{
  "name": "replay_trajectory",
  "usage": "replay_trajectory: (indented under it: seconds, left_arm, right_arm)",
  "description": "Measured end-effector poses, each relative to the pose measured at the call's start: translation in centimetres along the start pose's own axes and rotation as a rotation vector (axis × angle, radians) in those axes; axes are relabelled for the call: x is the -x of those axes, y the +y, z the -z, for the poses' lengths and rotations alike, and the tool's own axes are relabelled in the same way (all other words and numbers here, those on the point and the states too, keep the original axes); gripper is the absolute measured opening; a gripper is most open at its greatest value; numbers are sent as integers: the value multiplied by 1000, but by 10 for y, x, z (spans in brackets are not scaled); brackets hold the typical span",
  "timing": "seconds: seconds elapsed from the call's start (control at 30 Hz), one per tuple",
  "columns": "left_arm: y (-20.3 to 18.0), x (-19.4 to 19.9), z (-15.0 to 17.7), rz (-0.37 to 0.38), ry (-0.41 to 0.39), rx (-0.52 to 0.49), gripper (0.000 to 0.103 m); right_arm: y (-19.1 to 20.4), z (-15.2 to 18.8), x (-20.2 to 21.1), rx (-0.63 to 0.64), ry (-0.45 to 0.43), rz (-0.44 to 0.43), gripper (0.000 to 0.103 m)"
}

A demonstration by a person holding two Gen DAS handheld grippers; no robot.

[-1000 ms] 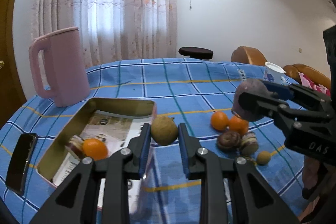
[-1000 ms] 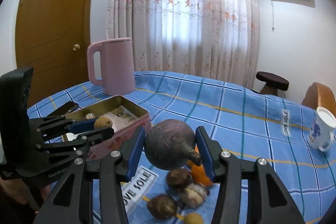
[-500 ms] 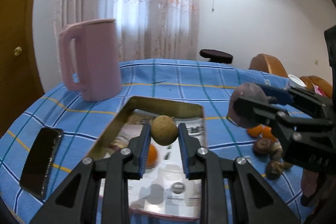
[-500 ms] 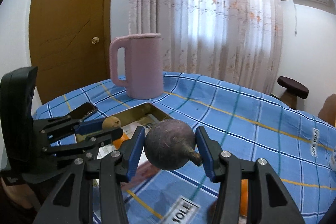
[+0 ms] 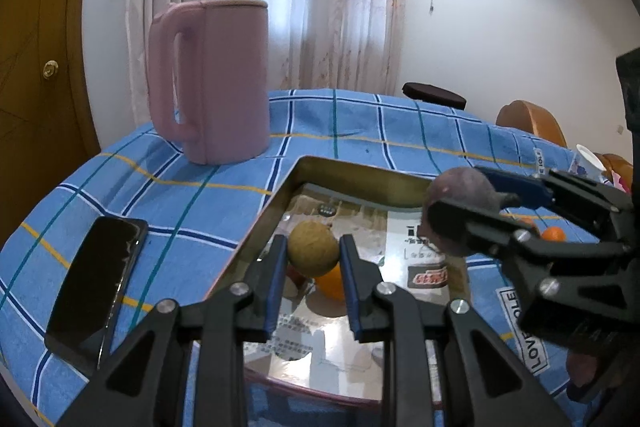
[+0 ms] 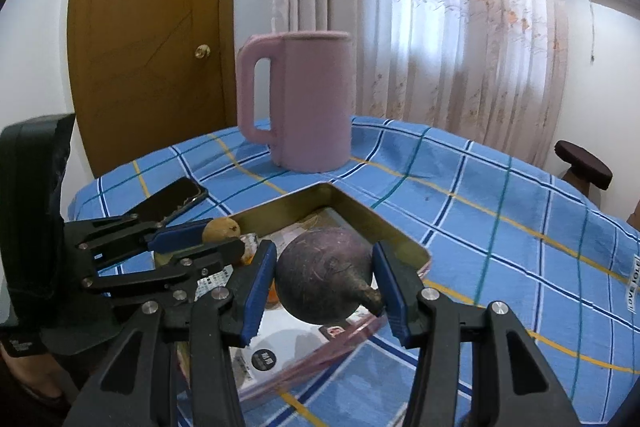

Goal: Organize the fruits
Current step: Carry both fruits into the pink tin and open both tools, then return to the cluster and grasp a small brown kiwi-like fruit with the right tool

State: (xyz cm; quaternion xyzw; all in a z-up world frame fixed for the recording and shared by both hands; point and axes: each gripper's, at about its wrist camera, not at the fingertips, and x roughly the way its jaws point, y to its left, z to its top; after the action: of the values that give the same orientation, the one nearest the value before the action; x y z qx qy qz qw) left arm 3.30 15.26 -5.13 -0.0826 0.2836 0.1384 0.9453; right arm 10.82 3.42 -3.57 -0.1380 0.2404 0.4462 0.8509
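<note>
My left gripper point(image 5: 313, 254) is shut on a small tan round fruit point(image 5: 313, 248) and holds it above the metal tin point(image 5: 352, 173), over an orange point(image 5: 331, 283) that lies in the tin. My right gripper point(image 6: 325, 273) is shut on a dark purple round fruit point(image 6: 324, 273) with a stem, held over the tin's near right part point(image 6: 404, 243). In the left wrist view the right gripper point(image 5: 460, 211) and its purple fruit point(image 5: 460, 195) hang above the tin's right side. In the right wrist view the left gripper point(image 6: 218, 233) and tan fruit point(image 6: 221, 228) show at left.
A pink jug point(image 5: 212, 79) stands behind the tin. A black phone point(image 5: 98, 287) lies left of the tin on the blue checked cloth point(image 5: 360, 119). Loose oranges point(image 5: 554, 234) lie to the right. A white cup point(image 5: 588, 157) stands at the far right.
Both grippers have moved left and forward with their fruits, from beside the tin to above it. The loose fruit pile has slid out to the right of view.
</note>
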Motion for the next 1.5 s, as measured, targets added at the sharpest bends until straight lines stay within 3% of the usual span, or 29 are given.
replay_trajectory:
  seconds: [0.9,1.0,1.07,1.17,1.3,1.43,1.5]
  left_arm:
    - [9,-11,0,-7,47,8,29]
    - [11,-10,1,-21,42,12,39]
    - [14,-8,1,-27,35,26,53]
    - [14,-3,0,-24,20,35,66]
    - [9,2,-1,-12,5,25,75]
    - [1,13,-2,0,-22,19,92]
    - [-4,18,-3,20,-34,21,95]
  right_arm:
    - [5,19,-36,-23,127,-60,52]
    - [4,18,-32,-23,118,-55,55]
    - [1,17,-29,-30,110,-52,59]
    - [-5,16,-21,-58,94,-57,63]
    - [-8,17,-8,-65,77,-45,63]
    - [-13,22,12,-61,63,-8,68]
    - [-17,25,24,-65,50,3,68]
